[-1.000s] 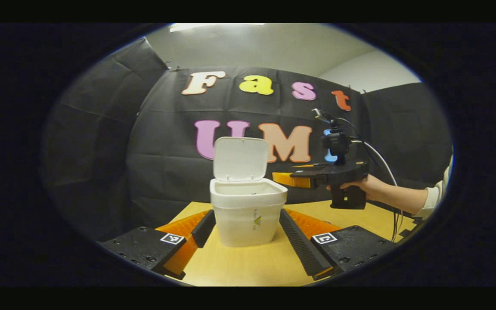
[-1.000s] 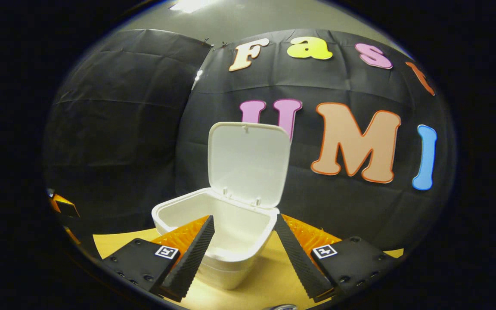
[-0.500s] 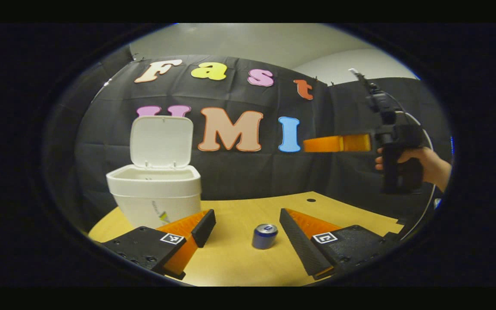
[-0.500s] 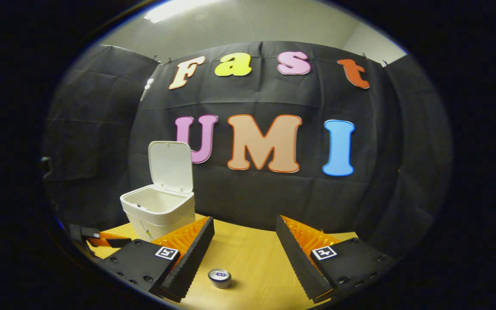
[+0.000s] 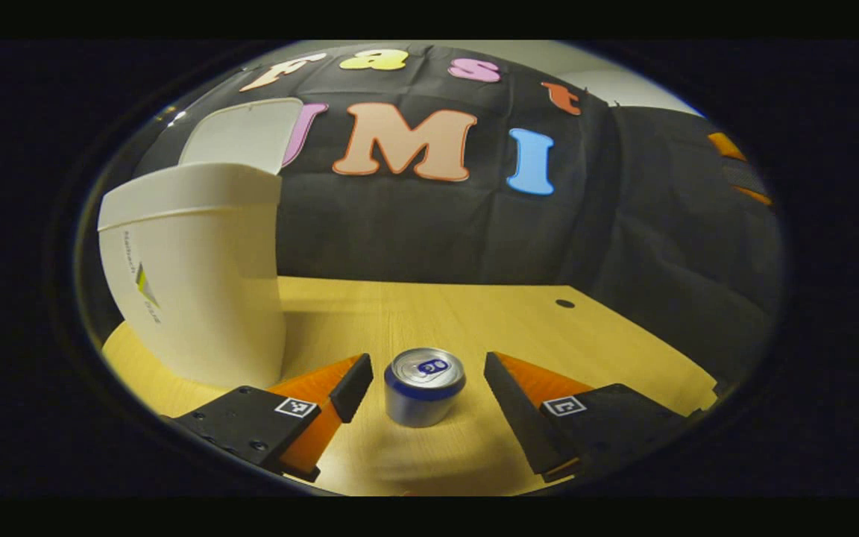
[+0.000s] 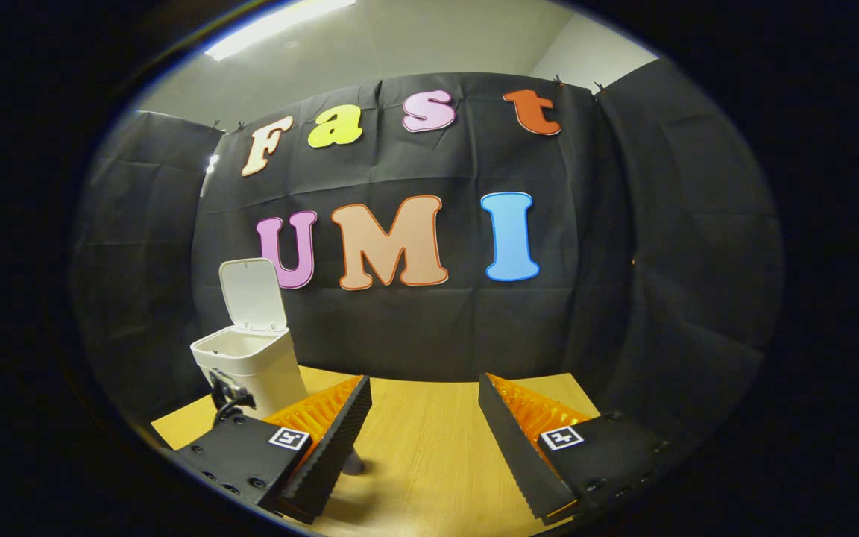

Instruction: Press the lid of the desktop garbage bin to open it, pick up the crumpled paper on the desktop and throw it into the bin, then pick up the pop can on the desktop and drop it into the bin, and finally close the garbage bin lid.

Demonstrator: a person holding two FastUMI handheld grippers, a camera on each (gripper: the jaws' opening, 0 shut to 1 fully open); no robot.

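Observation:
A silver and blue pop can point(image 5: 424, 386) stands upright on the wooden table point(image 5: 474, 313). It sits between the spread fingers of my open left gripper point(image 5: 426, 371), and neither finger touches it. The white bin point(image 5: 198, 276) is close on the left with its lid point(image 5: 239, 138) raised. In the right gripper view the bin point(image 6: 250, 365) is farther off at the left, its lid point(image 6: 253, 294) upright. My right gripper point(image 6: 422, 418) hangs open above the table with nothing between its fingers. A dark sliver, perhaps the can point(image 6: 355, 464), peeks out beside its left finger.
A small hole point(image 5: 564, 303) marks the tabletop to the right of the can. The table's right edge point(image 5: 668, 350) lies near the black cloth wall. Part of the other gripper point(image 5: 735, 168) shows high at the far right.
My left gripper swung from the bin to the can and came down low, so the can now stands between its fingers. My right gripper drew back from the bin, staying open.

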